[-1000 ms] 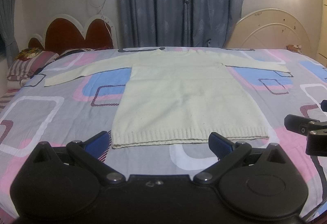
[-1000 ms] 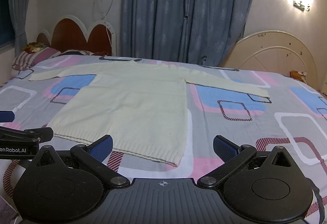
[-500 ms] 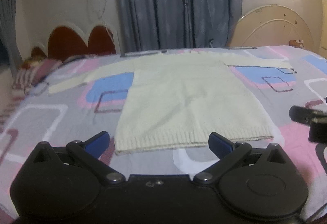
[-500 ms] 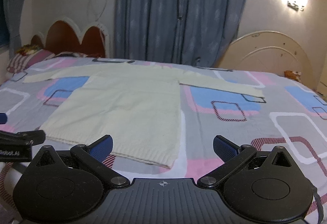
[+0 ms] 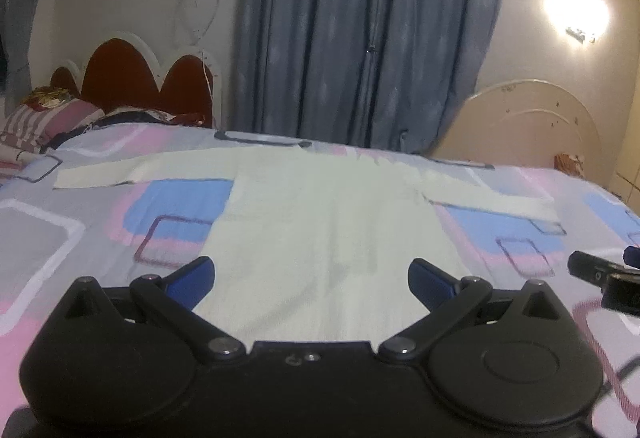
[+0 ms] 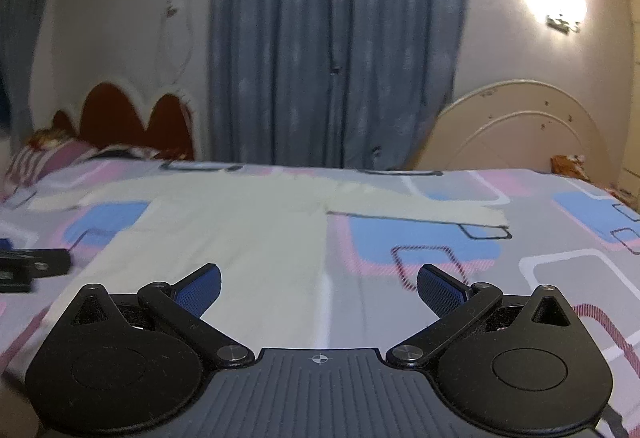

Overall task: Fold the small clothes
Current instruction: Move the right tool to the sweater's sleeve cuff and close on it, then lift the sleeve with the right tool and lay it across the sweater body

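- Blue-padded black left gripper [image 5: 311,282] fills the bottom of the left wrist view; its jaws stand wide apart and hold nothing, low over the hem end of the garment.
- Right gripper [image 6: 319,288] of the same kind, also spread wide and empty, is at the bottom of its own view, over the garment's right edge.
- Cream knitted long-sleeved sweater [image 5: 328,222] lies flat in the middle of the frame, both sleeves stretched out to the sides.
- It looks soft, light and limp, so I judge it will sag; best hold is the two hem corners.
- Patterned pink, blue and grey bedsheet [image 6: 460,278] is under it.
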`<state>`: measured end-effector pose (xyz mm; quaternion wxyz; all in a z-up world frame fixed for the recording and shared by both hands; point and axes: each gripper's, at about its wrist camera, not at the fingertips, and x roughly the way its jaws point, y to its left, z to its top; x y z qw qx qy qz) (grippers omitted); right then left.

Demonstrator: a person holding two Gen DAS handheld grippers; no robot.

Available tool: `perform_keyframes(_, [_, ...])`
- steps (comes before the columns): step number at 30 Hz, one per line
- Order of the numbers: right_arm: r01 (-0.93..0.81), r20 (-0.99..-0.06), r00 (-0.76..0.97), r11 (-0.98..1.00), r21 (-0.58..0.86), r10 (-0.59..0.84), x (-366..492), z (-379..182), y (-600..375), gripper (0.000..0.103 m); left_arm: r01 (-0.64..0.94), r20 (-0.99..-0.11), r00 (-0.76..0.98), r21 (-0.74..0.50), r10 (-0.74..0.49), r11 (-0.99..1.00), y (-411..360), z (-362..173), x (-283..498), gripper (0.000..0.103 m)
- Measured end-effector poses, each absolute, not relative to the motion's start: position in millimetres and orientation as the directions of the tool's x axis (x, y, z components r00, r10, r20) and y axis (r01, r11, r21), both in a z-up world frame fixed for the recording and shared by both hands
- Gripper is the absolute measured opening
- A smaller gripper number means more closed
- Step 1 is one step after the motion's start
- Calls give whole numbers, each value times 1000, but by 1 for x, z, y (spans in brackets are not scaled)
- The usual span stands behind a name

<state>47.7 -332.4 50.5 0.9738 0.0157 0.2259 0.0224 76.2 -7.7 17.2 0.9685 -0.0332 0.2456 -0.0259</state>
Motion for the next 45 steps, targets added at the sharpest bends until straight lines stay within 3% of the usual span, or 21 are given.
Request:
perform_keyframes(2, [-18, -431, 902, 999, 42, 34, 72, 48, -345, 103, 34, -478, 876, -75, -66, 997, -10, 15, 99, 98])
perform_keyframes(4, [-3, -426, 904, 999, 49, 24, 104, 45, -362, 102, 32, -525, 850, -33, -44, 999, -16, 9, 136, 78])
perform_keyframes(6, [14, -412, 911, 999, 46, 6, 134, 41, -380, 102, 6, -539, 843, 15, 3, 1000, -24, 2, 168, 78])
perform_keyframes(7, [25, -404, 915, 999, 46, -4, 149, 38, -391, 97, -5, -541, 841, 20, 15, 1000, -27, -3, 183, 79])
perform_keyframes(8, [45, -406, 913, 998, 45, -23, 168, 35, -403, 78, -10, -544, 839, 11, 14, 1000, -29, -7, 198, 82])
perform_keyframes(9, [72, -416, 908, 996, 48, -46, 187, 31, -416, 70, -10, -545, 838, -3, 7, 1000, -31, -9, 210, 85])
perform_keyframes(13, [192, -430, 895, 973, 126, -121, 251, 8, -483, 64, 14, -574, 819, 8, -7, 1000, -43, -28, 267, 87])
perform_keyframes(17, [322, -485, 855, 920, 222, -182, 310, -28, -557, 37, 29, -609, 793, -14, -32, 999, -50, -46, 308, 76])
perform_keyframes(21, [417, -557, 806, 859, 296, -200, 351, -64, -613, 37, 15, -619, 785, 47, 17, 999, -57, -58, 329, 74])
perform_keyframes(25, [464, -606, 774, 814, 348, -182, 371, -94, -648, 37, -28, -642, 765, 29, 40, 999, -53, -66, 343, 88])
perform_keyframes(34, [471, -587, 797, 758, 452, -146, 380, -109, -673, 36, -67, -673, 736, 22, 64, 998, -45, -69, 365, 87])
perform_keyframes(36, [477, -592, 790, 764, 435, -157, 384, -109, -675, 24, -79, -678, 730, 33, 80, 996, -41, -69, 373, 84])
perform_keyframes(37, [489, -608, 775, 774, 403, -173, 386, -107, -675, 2, -89, -684, 723, 39, 92, 995, -36, -69, 375, 84])
perform_keyframes(39, [457, -557, 804, 815, 356, -208, 385, -99, -667, 2, -96, -695, 712, 46, 101, 994, -27, -70, 380, 83])
perform_keyframes(41, [468, -630, 745, 844, 261, -219, 401, -112, -664, 2, -101, -717, 689, 56, 110, 993, -17, -73, 386, 81])
perform_keyframes(45, [453, -616, 754, 860, 237, -227, 406, -98, -654, 2, -71, -705, 702, 72, 101, 995, -2, -74, 389, 78])
